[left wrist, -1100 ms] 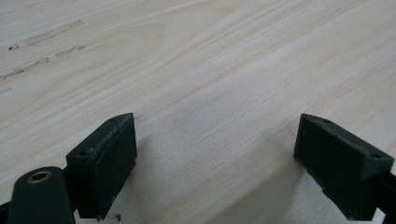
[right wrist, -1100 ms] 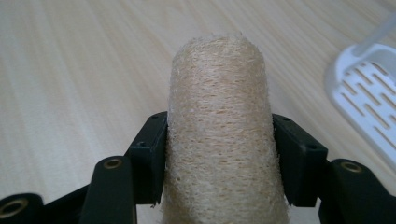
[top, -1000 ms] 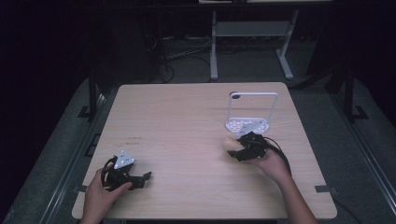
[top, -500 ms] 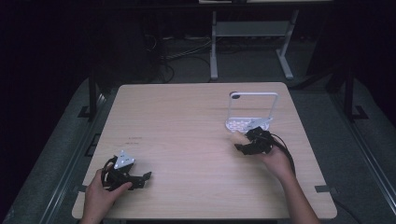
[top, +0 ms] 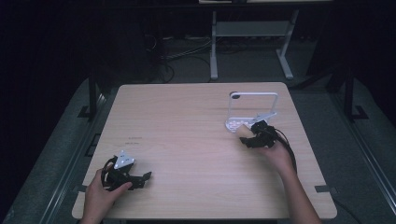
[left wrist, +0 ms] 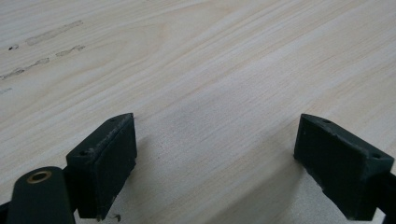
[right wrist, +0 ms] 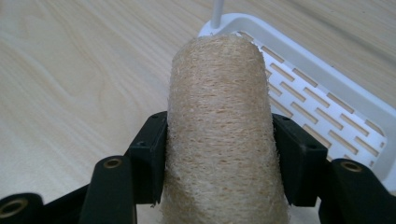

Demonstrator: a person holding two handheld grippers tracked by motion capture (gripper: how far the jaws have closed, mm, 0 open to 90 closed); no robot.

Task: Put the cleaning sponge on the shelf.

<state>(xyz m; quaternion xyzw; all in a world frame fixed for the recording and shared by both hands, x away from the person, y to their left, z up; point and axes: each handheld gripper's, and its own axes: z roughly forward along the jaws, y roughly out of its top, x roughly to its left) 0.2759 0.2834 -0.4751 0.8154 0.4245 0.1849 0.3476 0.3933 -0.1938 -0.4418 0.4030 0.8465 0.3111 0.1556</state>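
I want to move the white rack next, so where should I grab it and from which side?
Grip the rack's tall hoop at its top bar, coming from above. It is thin enough for jaws, while the slotted base lies flat on the table. The left gripper is open; the right one holds a sponge.

Both tongs were black with blocky jaws and brass-ringed screw holes; the left tongs [top: 140,178] carried a grey three-cornered plate [top: 124,161].

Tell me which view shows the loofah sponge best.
The right gripper view: the loofah sponge stands large between the right tool's jaws, its fibres sharp. The high view shows just a small tan patch beside the white rack. The left gripper view offers bare table.
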